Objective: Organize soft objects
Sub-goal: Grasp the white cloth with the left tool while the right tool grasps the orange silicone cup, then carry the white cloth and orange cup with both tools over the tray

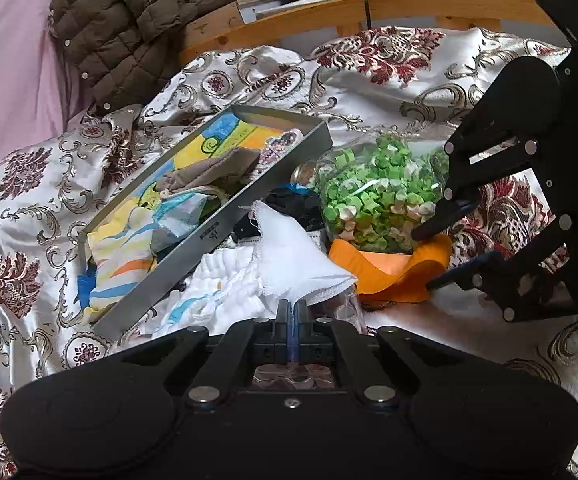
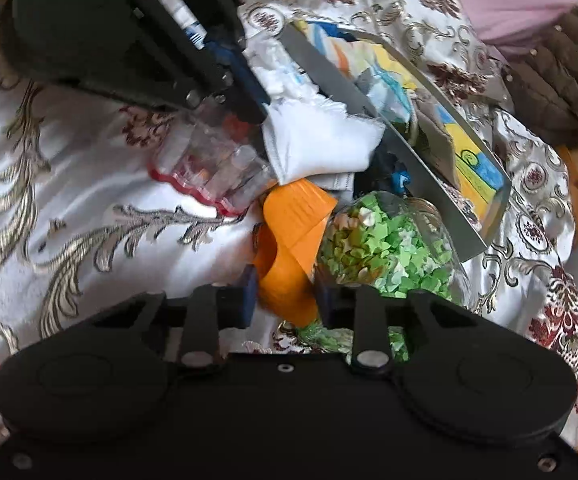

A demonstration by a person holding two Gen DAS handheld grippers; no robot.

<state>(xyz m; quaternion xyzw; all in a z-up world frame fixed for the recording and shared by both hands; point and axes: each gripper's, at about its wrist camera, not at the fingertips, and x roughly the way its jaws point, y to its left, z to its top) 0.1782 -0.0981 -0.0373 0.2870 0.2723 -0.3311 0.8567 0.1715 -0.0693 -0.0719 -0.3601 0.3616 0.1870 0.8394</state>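
Note:
My left gripper point(image 1: 292, 306) is shut on the edge of a white cloth point(image 1: 293, 256), which also shows in the right wrist view point(image 2: 321, 144). My right gripper point(image 2: 283, 294) is open, its fingers on either side of an orange cloth point(image 2: 289, 240) that lies on the bed, also seen in the left wrist view point(image 1: 389, 270). A grey tray point(image 1: 225, 228) holds a colourful cloth point(image 1: 129, 240) and a beige cloth point(image 1: 213, 174). More white fabric point(image 1: 225, 280) lies beside the tray.
A clear jar of green paper stars point(image 1: 377, 192) lies next to the orange cloth. A clear plastic container with a red rim point(image 2: 209, 168) lies under my left gripper. A brown quilted jacket point(image 1: 129, 20) and a wooden bed frame point(image 1: 409, 4) are behind.

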